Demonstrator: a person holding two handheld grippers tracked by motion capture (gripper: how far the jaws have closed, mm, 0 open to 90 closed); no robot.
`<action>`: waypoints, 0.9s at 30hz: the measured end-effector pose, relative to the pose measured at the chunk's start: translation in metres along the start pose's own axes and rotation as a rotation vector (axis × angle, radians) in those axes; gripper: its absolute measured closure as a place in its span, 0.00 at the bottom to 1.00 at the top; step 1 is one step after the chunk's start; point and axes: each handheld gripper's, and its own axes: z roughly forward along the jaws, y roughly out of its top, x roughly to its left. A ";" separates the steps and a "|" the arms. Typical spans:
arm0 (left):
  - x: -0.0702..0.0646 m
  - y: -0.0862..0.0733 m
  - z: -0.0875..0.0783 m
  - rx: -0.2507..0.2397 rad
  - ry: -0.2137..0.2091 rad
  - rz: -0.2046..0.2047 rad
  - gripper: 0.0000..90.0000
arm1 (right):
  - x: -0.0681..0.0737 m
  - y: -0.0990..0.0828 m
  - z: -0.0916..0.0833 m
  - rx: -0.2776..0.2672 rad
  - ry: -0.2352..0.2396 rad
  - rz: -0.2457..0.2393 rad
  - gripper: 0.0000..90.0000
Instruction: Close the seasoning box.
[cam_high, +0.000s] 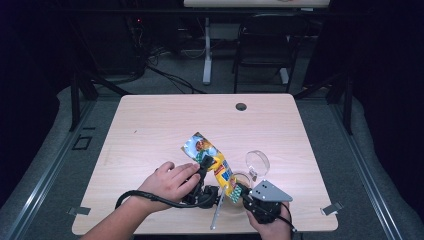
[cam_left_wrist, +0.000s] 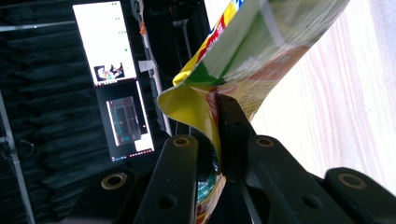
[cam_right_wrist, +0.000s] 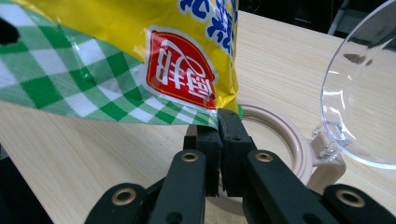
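2 grippers pinch 1 snack bag above an open jar.

The left gripper clamps its jaws on the middle of the snack bag; the right gripper nips the bag's lower green-checked corner. The bag hangs tilted at lower centre of the high view, its lower end over the round jar, whose clear lid stands flipped up. Gripping looks done; whether the bag is open cannot be told, and pouring seems left.
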 end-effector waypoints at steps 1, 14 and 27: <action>0.000 0.000 0.000 0.001 -0.002 -0.003 0.95 | 0.000 0.000 0.000 0.002 -0.002 -0.002 0.98; -0.006 -0.007 0.001 -0.005 -0.023 -0.099 0.95 | 0.000 0.001 0.000 -0.002 -0.002 0.001 0.98; -0.015 -0.013 0.004 -0.020 -0.041 -0.182 0.95 | -0.001 0.001 0.000 -0.009 -0.011 0.000 0.98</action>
